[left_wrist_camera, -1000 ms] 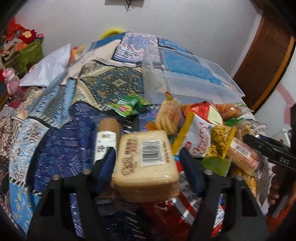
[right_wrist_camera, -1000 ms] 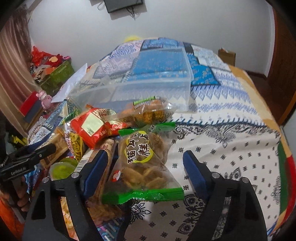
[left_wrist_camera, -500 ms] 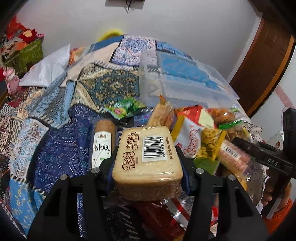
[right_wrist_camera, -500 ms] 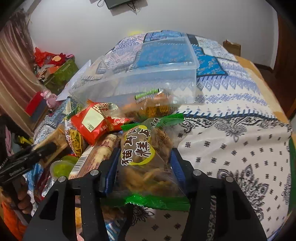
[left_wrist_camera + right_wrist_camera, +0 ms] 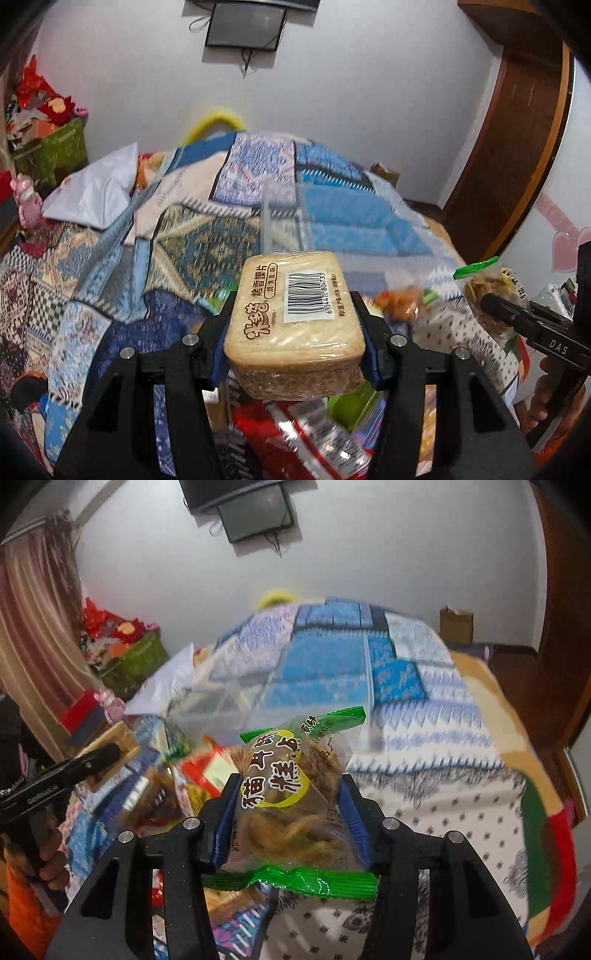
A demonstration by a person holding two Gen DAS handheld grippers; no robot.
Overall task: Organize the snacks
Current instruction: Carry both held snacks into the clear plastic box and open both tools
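1. My left gripper point(image 5: 295, 328) is clamped on the bread-slice pack point(image 5: 295, 317), pads on its two long sides, and carries it clear of the snack pile point(image 5: 306, 439) below.
2. My right gripper point(image 5: 286, 816) is clenched around the green-edged snack bag point(image 5: 291, 797), squeezing its middle, with the lower sealed edge hanging in front of the fingers.
3. I judge the bread pack light, fairly stiff and crushable; the side grip across its width suits it, and I would not squeeze harder.
4. The bag looks soft and slick, its fried pieces probably brittle. Holding it by the bulging middle is secure, but the film could slide.
5. The clear plastic bin point(image 5: 332, 221) sits on the patterned bedspread point(image 5: 199, 251) beyond the pile; I take it to be where both snacks go.
6. The left view shows the barcode label and the pile under the pack, and the other gripper at the right edge.
7. The right view alone shows the bare, dotted stretch of bedspread to the right and the bin's near wall, blurred.
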